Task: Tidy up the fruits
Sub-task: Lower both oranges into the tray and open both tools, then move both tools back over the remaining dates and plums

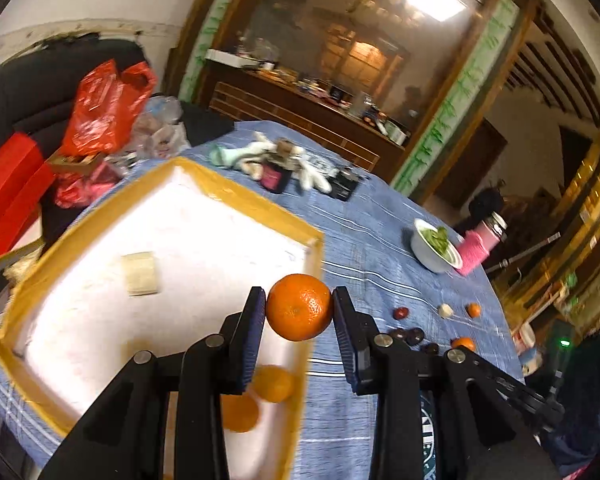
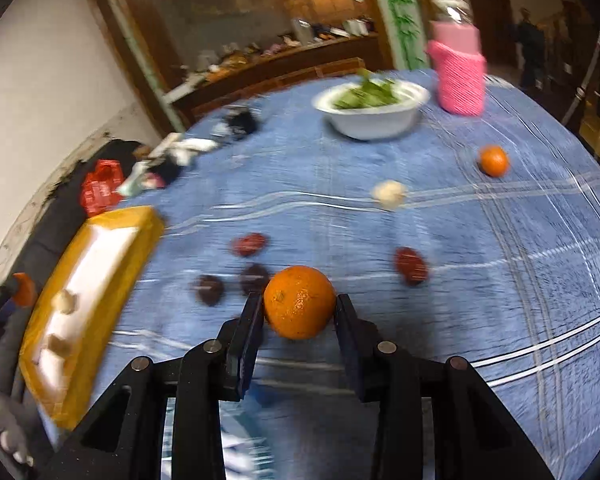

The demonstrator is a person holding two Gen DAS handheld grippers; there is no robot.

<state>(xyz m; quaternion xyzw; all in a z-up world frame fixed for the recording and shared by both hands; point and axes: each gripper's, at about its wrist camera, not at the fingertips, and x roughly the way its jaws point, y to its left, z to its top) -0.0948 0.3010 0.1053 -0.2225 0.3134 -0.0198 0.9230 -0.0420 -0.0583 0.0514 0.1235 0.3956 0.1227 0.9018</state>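
Observation:
My left gripper (image 1: 299, 307) is shut on an orange (image 1: 299, 312) and holds it in the air above the near right rim of a white foam box with yellow tape edges (image 1: 260, 204). Two oranges (image 1: 274, 383) lie inside the box below it. My right gripper (image 2: 299, 307) is shut on another orange (image 2: 299, 307) and holds it above the blue tablecloth (image 2: 500, 300). Dark red fruits (image 2: 249, 244) lie on the cloth ahead of it, with a small orange (image 2: 493, 161) and a pale round fruit (image 2: 389, 195) farther off. The foam box (image 2: 112, 220) shows at the left.
A white bowl of greens (image 2: 372, 114) and a pink knitted-sleeve jar (image 2: 459, 76) stand at the table's far side. Clutter of small items (image 1: 284, 164) lies beyond the box. Red bags (image 1: 108, 108) sit on a dark sofa to the left.

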